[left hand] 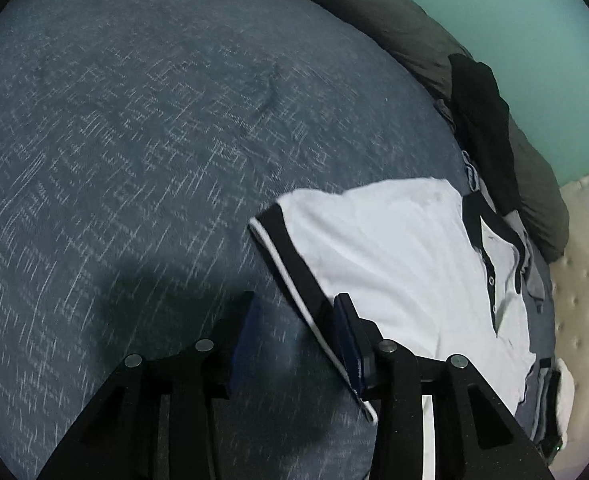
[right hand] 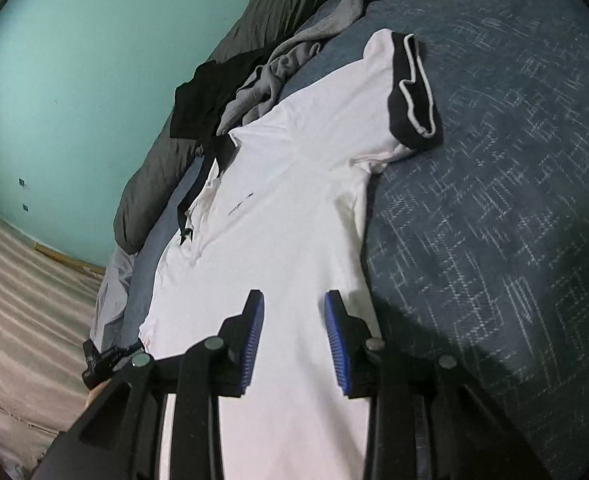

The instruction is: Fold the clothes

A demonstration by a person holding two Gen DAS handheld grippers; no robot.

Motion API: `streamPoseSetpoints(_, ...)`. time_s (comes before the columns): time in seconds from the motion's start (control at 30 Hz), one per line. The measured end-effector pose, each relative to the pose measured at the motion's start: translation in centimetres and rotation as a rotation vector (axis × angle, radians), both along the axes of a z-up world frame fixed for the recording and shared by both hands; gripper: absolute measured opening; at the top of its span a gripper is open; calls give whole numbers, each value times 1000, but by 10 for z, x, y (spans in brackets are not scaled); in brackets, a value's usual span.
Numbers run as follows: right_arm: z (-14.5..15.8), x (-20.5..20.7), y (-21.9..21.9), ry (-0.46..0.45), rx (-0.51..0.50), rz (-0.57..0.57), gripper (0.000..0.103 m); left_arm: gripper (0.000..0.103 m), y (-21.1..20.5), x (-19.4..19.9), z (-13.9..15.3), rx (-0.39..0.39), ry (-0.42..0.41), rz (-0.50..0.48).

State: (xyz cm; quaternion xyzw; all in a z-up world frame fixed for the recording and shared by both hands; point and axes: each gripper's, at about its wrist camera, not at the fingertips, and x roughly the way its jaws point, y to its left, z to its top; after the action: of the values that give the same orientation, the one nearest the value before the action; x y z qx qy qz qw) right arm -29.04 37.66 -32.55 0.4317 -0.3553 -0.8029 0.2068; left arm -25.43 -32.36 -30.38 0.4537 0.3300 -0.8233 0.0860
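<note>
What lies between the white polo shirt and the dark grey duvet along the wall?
In the right wrist view, a crumpled grey garment and a black garment lie between the white polo shirt and the dark grey duvet.

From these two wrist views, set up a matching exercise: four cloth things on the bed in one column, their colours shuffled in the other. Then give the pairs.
Things:
1. polo shirt
2. sleeve cuff
3. bedspread
4. crumpled garment beyond the shirt's collar

Colours:
A. grey
B. white
C. dark blue with pale flecks
D. black with a white stripe

Pairs: 1-B, 2-D, 3-C, 4-A
</note>
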Motion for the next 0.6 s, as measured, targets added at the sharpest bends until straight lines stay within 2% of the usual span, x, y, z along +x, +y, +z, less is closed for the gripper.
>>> streamPoseSetpoints(0.17, 4, 1, 0, 28, -16, 5, 32, 38, -1, -14, -3, -9, 14, 13)
streamPoseSetpoints(0.23, 4, 2, 2, 34, -26, 5, 32, 21, -1, -19, -3, -20, 16, 16)
streamPoseSetpoints(0.4, 1, 2, 3, 32, -41, 1, 32, 6, -1, -25, 0, -40, 22, 19)
streamPoseSetpoints(0.6, 1, 1, 3, 32, -54, 0, 32, 5, 6, -26, 27, -99, 66, -8)
